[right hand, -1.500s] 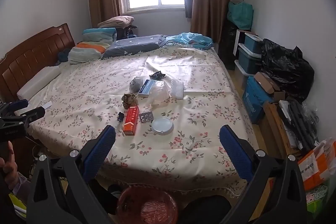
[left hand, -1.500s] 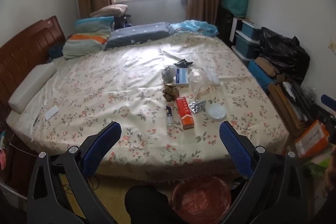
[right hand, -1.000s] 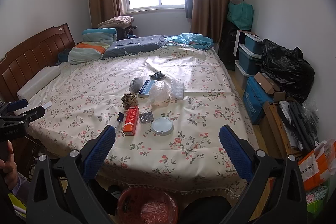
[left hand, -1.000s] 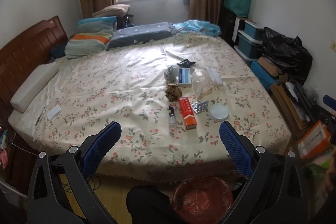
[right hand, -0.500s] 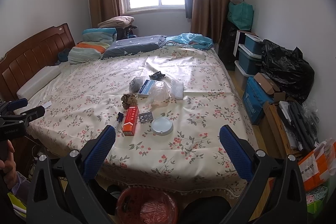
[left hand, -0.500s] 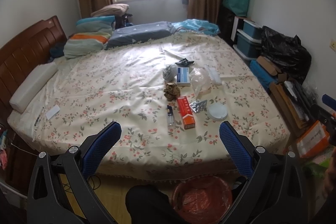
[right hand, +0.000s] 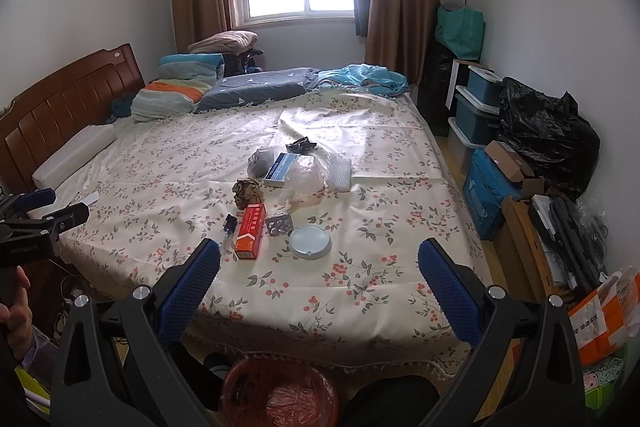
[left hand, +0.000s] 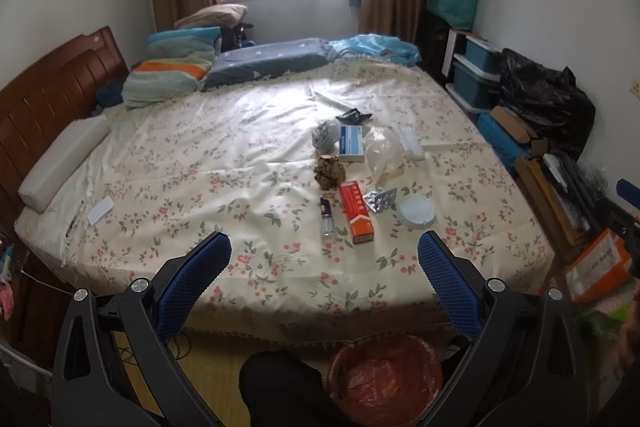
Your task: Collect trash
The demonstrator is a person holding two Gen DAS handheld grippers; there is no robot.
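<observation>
Trash lies in a cluster on the floral bedspread: a red carton [left hand: 356,213] [right hand: 251,231], a small clear bottle [left hand: 327,219] [right hand: 227,228], a pill blister [left hand: 381,199] [right hand: 280,225], a round white lid [left hand: 416,211] [right hand: 310,242], a crumpled brown wad [left hand: 329,167] [right hand: 247,191], a clear plastic bag [left hand: 382,151] [right hand: 302,179] and a blue-white box [left hand: 351,143] [right hand: 281,169]. A red-lined bin [left hand: 386,379] [right hand: 280,393] stands on the floor at the bed's foot. My left gripper [left hand: 324,251] and right gripper [right hand: 319,259] are both open and empty, short of the bed's edge.
A bubble-wrap piece [right hand: 339,171], a grey wad [right hand: 259,159] and a black wrapper [right hand: 301,145] lie farther up the bed. Pillows and a headboard [right hand: 60,115] are at left. Boxes, blue bins and a black bag [right hand: 548,131] line the right wall.
Both views drift only slightly; the grippers stay open and nothing on the bed has moved.
</observation>
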